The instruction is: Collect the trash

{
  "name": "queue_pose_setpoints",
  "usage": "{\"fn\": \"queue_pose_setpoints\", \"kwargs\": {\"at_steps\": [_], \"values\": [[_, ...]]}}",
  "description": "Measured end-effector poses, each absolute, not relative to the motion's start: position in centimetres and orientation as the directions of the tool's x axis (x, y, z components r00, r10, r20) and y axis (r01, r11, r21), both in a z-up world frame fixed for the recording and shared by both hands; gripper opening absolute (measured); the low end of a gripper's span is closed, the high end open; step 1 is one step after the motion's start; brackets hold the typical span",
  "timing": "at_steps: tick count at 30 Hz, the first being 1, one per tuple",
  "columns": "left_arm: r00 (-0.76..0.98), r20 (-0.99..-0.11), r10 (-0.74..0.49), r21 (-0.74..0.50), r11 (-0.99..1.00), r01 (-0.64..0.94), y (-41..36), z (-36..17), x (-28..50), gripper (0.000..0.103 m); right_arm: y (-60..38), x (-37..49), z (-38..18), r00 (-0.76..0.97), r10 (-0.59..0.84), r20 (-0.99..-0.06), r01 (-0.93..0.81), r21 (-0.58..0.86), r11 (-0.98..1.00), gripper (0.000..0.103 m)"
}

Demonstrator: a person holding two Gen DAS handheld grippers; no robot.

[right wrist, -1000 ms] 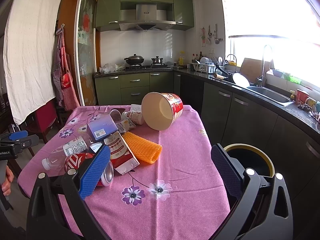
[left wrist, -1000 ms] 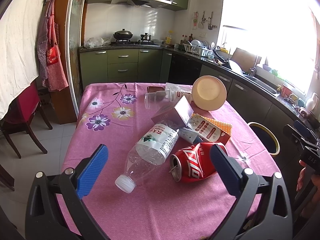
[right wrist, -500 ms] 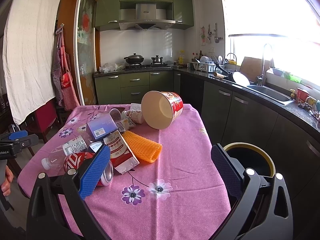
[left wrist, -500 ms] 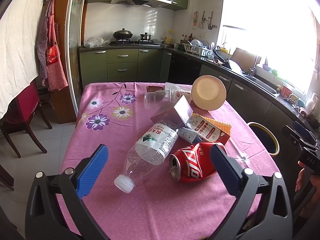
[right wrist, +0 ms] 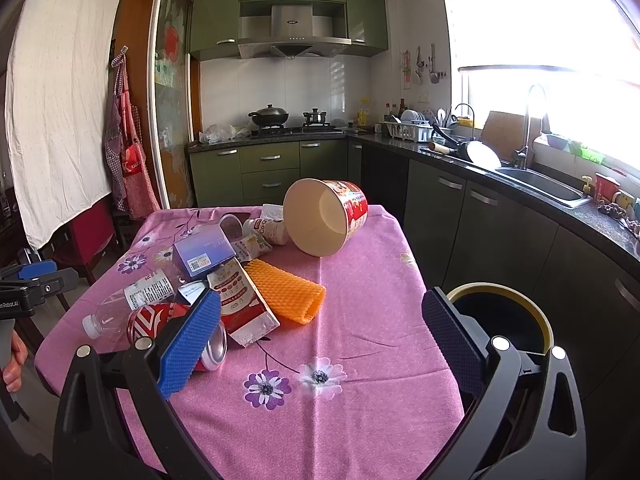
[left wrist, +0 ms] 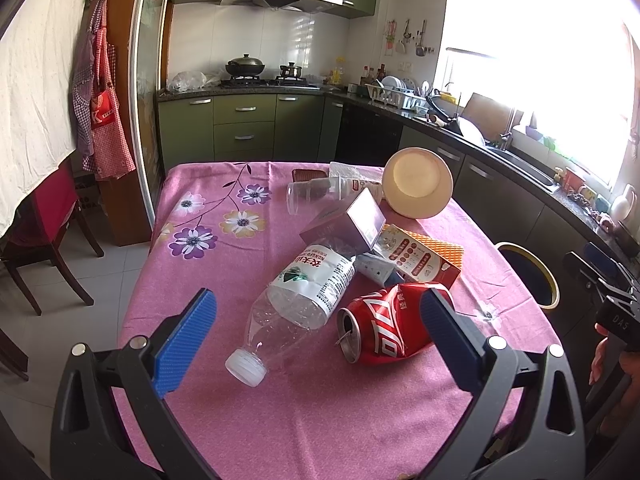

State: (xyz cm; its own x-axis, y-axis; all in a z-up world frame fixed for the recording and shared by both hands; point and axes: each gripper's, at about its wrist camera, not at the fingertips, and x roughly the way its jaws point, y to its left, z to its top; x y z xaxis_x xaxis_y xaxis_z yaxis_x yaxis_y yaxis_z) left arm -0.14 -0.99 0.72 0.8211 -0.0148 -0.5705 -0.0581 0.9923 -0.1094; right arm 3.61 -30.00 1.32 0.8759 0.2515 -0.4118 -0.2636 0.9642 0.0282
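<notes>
Trash lies in a heap on the pink flowered tablecloth [left wrist: 208, 276]: a clear plastic bottle [left wrist: 298, 300], a dented red can [left wrist: 390, 330], a white and red carton [left wrist: 420, 258], orange foam netting [right wrist: 284, 294], a purple box [left wrist: 352, 224], a clear cup [left wrist: 306, 198] and a tipped paper bucket [left wrist: 418, 188]. My left gripper [left wrist: 316, 350] is open and empty, just short of the bottle and can. My right gripper [right wrist: 322, 344] is open and empty over the table's near edge. A black bin with a yellow rim [right wrist: 502, 316] stands by the table.
A red chair [left wrist: 48, 216] stands left of the table. Green kitchen cabinets [left wrist: 244, 128] and a counter with a sink [right wrist: 544, 184] run along the back and right. The other gripper shows at the edge of each view [left wrist: 608, 284] [right wrist: 32, 284].
The left wrist view has shifted very slightly toward the bottle and can. The right gripper has barely moved. Nothing on the table has moved.
</notes>
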Motion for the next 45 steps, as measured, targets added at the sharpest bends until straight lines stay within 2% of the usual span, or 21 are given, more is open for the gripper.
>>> {"fn": "queue_pose_setpoints", "kwargs": {"at_steps": [11, 17, 22, 24, 26, 28, 31, 37, 42, 45], "values": [[0.815, -0.58, -0.011, -0.093, 0.994, -0.053, -0.5, 1.1, 2.1, 0.097, -29.6, 5.9, 0.8, 0.863, 0.262, -0.431, -0.27, 0.043, 0.962, 0.099], [0.811, -0.585, -0.023, -0.085, 0.996, -0.033, 1.1, 1.9, 6.6, 0.097, -30.1, 11.3, 1.7, 0.861, 0.274, -0.428, -0.258, 0.098, 0.961, 0.099], [0.816, -0.578, -0.018, -0.084, 0.996, -0.038, 2.9, 2.5, 11.7, 0.097, -28.5, 17.6, 1.9, 0.841, 0.275, -0.466, -0.271, 0.078, 0.959, 0.099], [0.81, -0.586, -0.029, -0.1, 0.994, -0.037, 3.7, 2.5, 14.0, 0.097, -27.6, 20.3, 1.5, 0.827, 0.271, -0.493, -0.278, 0.06, 0.959, 0.088], [0.799, -0.601, -0.036, -0.117, 0.992, -0.043, 4.5, 2.2, 16.2, 0.097, -26.6, 23.0, 1.0, 0.817, 0.245, -0.522, -0.269, 0.031, 0.963, 0.072], [0.792, -0.609, -0.043, -0.125, 0.991, -0.042, 5.1, 1.8, 18.1, 0.097, -25.8, 25.6, 0.3, 0.806, 0.234, -0.544, -0.266, 0.02, 0.964, 0.065], [0.791, -0.611, -0.027, -0.11, 0.993, -0.051, 5.6, 1.4, 20.3, 0.097, -24.9, 29.3, -1.0, 0.799, 0.19, -0.571, -0.237, -0.008, 0.971, 0.058], [0.793, -0.608, -0.046, -0.121, 0.992, -0.035, 5.7, 0.4, 21.6, 0.097, -24.2, 34.3, -3.2, 0.795, 0.111, -0.596, -0.168, -0.041, 0.985, 0.037], [0.803, -0.593, -0.051, -0.115, 0.993, -0.021, 5.6, 0.3, 21.4, 0.097, -24.0, 36.1, -4.1, 0.801, 0.074, -0.594, -0.134, -0.057, 0.989, 0.032], [0.802, -0.594, -0.067, -0.124, 0.992, -0.009, 5.7, 0.3, 21.4, 0.097, -23.8, 36.4, -4.1, 0.808, 0.056, -0.587, -0.121, -0.072, 0.99, 0.023]]}}
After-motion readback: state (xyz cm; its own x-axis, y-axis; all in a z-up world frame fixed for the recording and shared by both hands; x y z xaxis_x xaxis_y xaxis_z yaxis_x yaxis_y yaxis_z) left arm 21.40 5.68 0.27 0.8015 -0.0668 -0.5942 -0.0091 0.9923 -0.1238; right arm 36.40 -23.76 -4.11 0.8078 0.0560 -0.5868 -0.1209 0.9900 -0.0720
